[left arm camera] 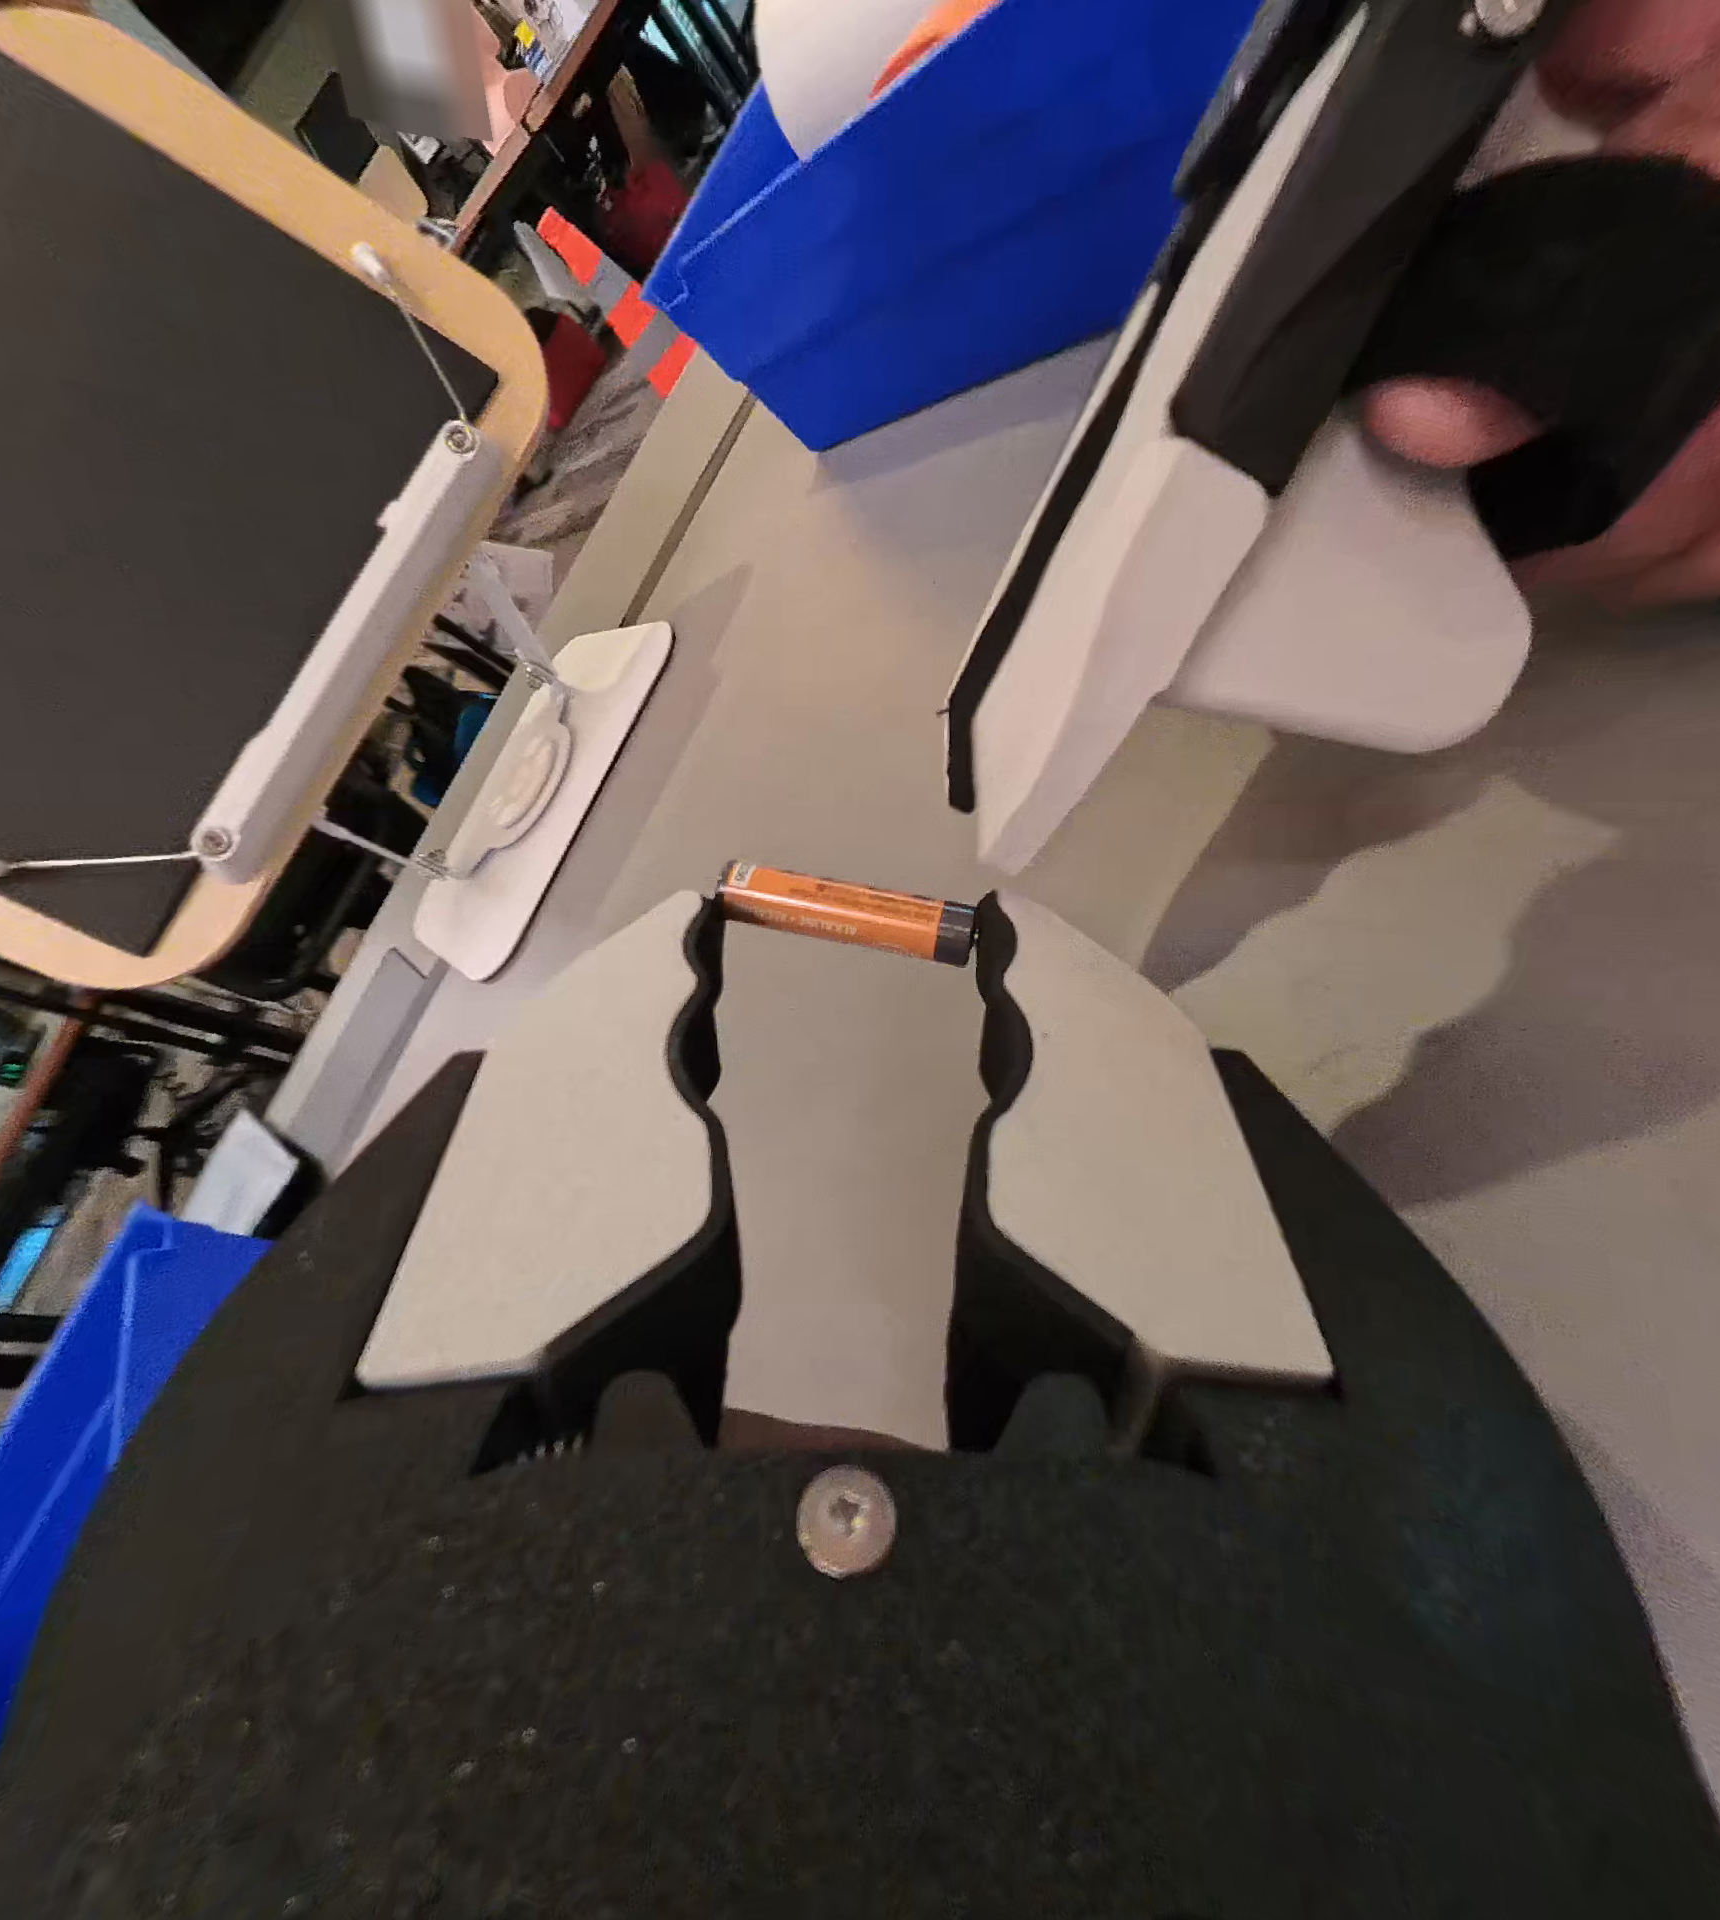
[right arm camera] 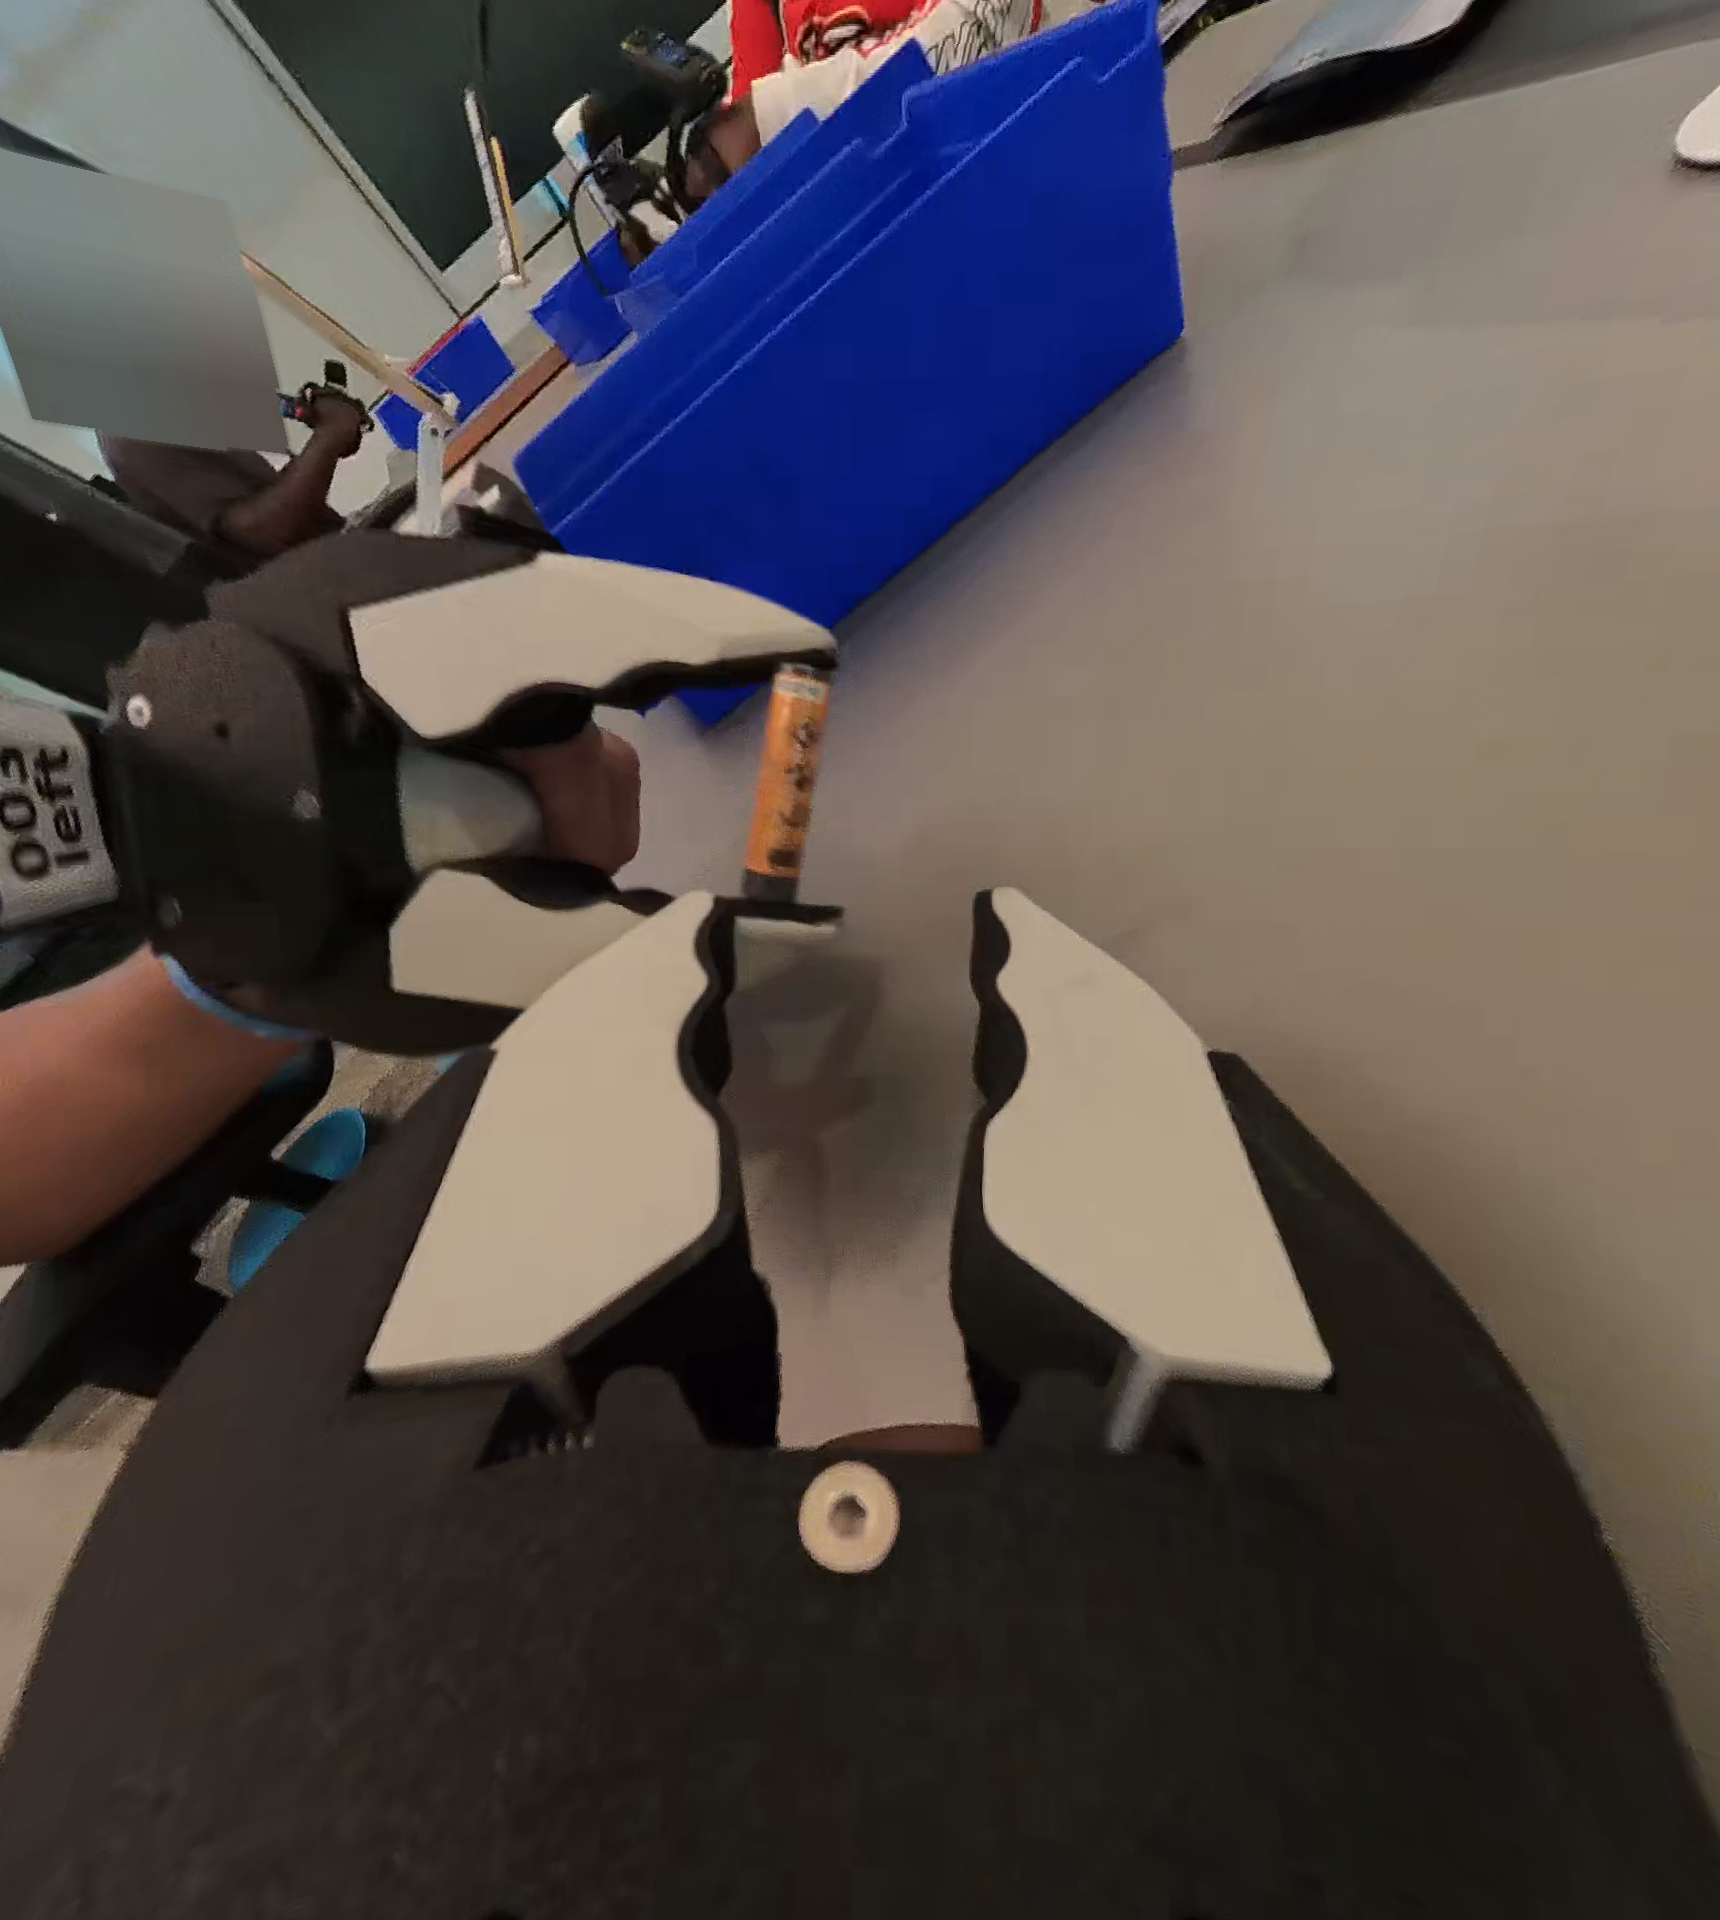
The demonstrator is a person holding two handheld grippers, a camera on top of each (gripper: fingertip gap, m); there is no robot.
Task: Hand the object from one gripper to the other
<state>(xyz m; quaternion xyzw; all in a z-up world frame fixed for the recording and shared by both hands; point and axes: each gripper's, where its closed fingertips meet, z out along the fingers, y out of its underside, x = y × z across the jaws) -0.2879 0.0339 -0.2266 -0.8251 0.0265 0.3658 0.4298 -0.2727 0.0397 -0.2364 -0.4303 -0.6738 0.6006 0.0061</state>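
Observation:
An orange and black battery (left arm camera: 843, 913) is gripped end to end between the fingertips of my left gripper (left arm camera: 845, 920), above the grey table (left arm camera: 1562, 1039). In the right wrist view the left gripper (right arm camera: 814, 787) comes in from the left and holds the battery (right arm camera: 788, 779) upright. My right gripper (right arm camera: 851, 914) is open and empty. Its left fingertip is just below and beside the battery, and the battery is not between its fingers. In the left wrist view the right gripper (left arm camera: 991, 810) hangs edge-on above and to the right of the battery, with a hand on its black handle.
A blue bin (right arm camera: 835, 395) stands on the table behind the grippers and also shows in the left wrist view (left arm camera: 887, 260). A wood-framed black board (left arm camera: 108, 416) and a white pad (left arm camera: 544, 790) are at the left. Another blue bin (left arm camera: 4, 1455) is at the lower left. Less than 4 cm separates the two grippers' tips.

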